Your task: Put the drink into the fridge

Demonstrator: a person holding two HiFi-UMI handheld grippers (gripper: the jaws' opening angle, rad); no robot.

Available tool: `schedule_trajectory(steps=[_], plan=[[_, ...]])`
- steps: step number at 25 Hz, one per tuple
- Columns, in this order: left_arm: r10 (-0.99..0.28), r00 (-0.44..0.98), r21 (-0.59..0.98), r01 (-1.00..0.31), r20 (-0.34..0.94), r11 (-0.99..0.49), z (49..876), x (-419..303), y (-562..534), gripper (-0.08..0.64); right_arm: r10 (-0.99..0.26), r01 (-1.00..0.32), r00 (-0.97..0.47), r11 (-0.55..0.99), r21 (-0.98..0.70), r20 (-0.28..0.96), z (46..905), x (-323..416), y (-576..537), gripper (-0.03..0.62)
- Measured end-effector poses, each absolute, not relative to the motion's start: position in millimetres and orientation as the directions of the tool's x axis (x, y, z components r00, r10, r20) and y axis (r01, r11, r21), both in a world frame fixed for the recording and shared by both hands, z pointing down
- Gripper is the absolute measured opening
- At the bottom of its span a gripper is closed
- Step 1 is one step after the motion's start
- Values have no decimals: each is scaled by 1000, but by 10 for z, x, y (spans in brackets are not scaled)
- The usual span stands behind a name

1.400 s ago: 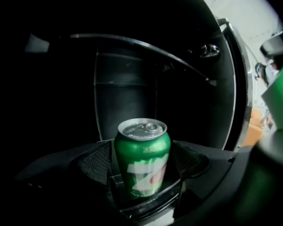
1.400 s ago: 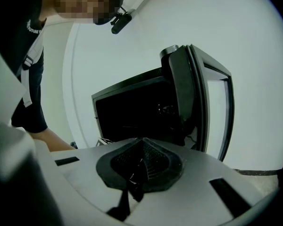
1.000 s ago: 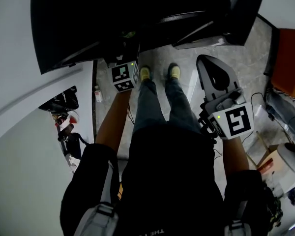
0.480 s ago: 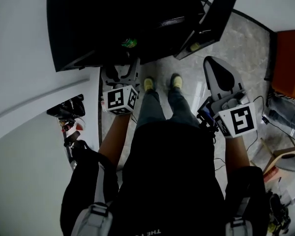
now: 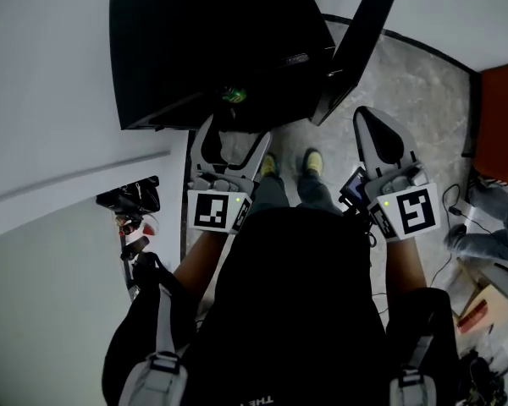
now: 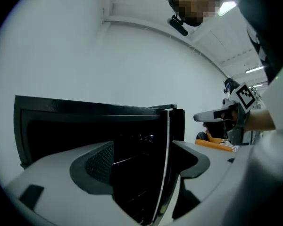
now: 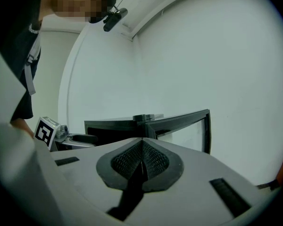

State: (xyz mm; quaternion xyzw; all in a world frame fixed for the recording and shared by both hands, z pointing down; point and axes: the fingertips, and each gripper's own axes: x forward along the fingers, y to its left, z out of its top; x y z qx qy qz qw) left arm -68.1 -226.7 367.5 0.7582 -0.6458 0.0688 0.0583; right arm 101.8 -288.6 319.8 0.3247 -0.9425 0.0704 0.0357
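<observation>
Both tools sit low in front of the fridge [image 5: 212,41]. Left gripper [image 5: 234,135]: released, jaws wide apart, nothing between them. Its own view looks through the gap into the dark fridge interior and at the door edge. Tips are at the front edge of the fridge opening; contact can't be judged. Right gripper [image 5: 369,118]: clenched, pads [image 7: 155,159] meeting, nothing held, off to the right of the fridge opening and near the open door [image 5: 362,32]. Shoes [image 5: 310,161] on the stone floor [image 5: 423,83], just in front of the fridge. Drink [image 5: 233,96]: small green spot inside the dark fridge opening, just beyond the left gripper's tips and apart from them; too small to tell which shelf or whether upright. Door stands swung out to the right of the fridge body.
</observation>
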Motion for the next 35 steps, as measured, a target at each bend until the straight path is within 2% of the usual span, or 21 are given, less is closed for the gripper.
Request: schedule_trajectory(steps=[5,9,11,14,27,35], plan=[[-955,202,-11,-978,216,-210,3539,-342,-2258,306,-601,-609,-793,781,-140,101,3143,1117,-2918,9],[-954,224,-21,-972,199,-233,3448,-231,-2289,128,-591,-600,-800,788,-140,104,3165,1156,-2958,9],[-956,219,-24,-973,197,-228,3416,-232,-2317,98,-588,-597,-802,789,-145,105,3178,1178,-2986,9],[-957,219,-17,-974,188,-226,3356,-236,-2337,12,-592,-601,-799,784,-157,100,3174,1216,-2999,9],[-942,264,-47,-959,209,-279,3319,-161,-2450,12,-603,-617,-787,769,-168,131,3250,1225,-3008,9],[-938,271,-44,-957,215,-287,3211,-409,-2101,12,-655,-667,-745,732,-141,127,3092,1129,-2653,9]])
